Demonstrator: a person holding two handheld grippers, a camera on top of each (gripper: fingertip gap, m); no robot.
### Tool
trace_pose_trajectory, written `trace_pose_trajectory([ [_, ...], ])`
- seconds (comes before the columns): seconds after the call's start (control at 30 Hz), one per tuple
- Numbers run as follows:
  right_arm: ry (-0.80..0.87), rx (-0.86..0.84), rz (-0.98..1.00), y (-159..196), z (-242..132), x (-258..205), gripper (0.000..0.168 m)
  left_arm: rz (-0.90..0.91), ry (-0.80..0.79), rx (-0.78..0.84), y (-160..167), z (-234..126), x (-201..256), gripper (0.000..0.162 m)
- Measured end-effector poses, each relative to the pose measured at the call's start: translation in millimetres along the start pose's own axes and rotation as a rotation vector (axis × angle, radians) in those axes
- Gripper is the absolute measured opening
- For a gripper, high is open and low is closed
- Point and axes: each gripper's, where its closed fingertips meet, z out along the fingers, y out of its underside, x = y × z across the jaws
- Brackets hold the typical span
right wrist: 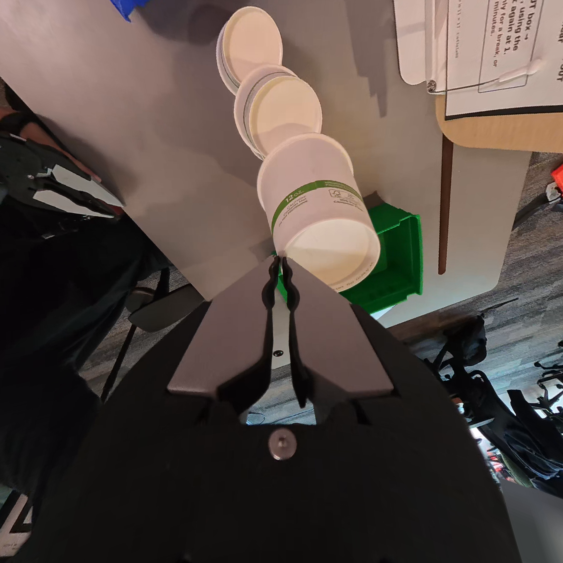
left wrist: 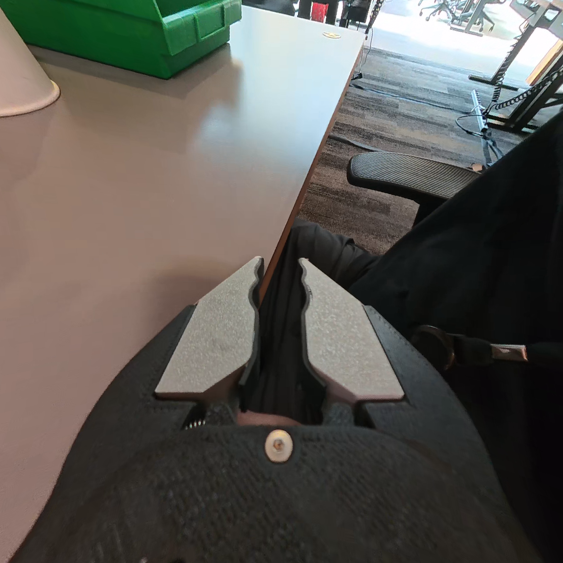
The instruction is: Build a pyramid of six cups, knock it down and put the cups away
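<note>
While the right gripper [right wrist: 280,259] is pinching its fingers almost closed on the bottom rim of a cup [right wrist: 316,213], that cup is hanging upside down just beyond the tips, mouth facing away toward the table [right wrist: 122,106]. Gripping the thin rim is probably leaving the mouth free to settle onto what lies past it. Beyond the held cup, two more cups [right wrist: 285,106] are standing inverted in a line, bases up and touching or nearly so, looking like a base row being laid. To the right of the tips and partly behind the held cup, a green bin [right wrist: 396,259] is sitting, likely where the cups are meant to end up.

The left gripper [left wrist: 280,262] is idling with its fingers parted and nothing between them, hovering at the table edge, apparently kept clear of the stacking. Far to the upper left of its tips, one inverted cup [left wrist: 21,76] is showing, with the bin beyond it.
</note>
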Motion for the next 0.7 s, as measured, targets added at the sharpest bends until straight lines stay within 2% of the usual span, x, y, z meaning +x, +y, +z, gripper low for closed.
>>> trace_pose_trajectory([
  [0.03,0.002,-0.007,-0.006,-0.2,0.6,0.9,0.000,-0.008,0.000,0.006,0.1,-0.2,-0.9,0.017],
  [0.2,-0.005,-0.015,-0.002,-5.2,3.3,5.0,0.000,-0.055,0.021,0.024,0.1,-1.4,-2.0,0.014],
  [0.53,0.011,0.012,-0.004,-14.6,6.2,11.0,0.001,-0.040,0.011,0.030,1.0,-2.3,-2.4,0.013],
  [0.7,0.031,0.030,0.000,-16.9,7.6,14.9,0.013,-0.040,0.012,0.032,1.3,-2.6,-2.3,0.013],
])
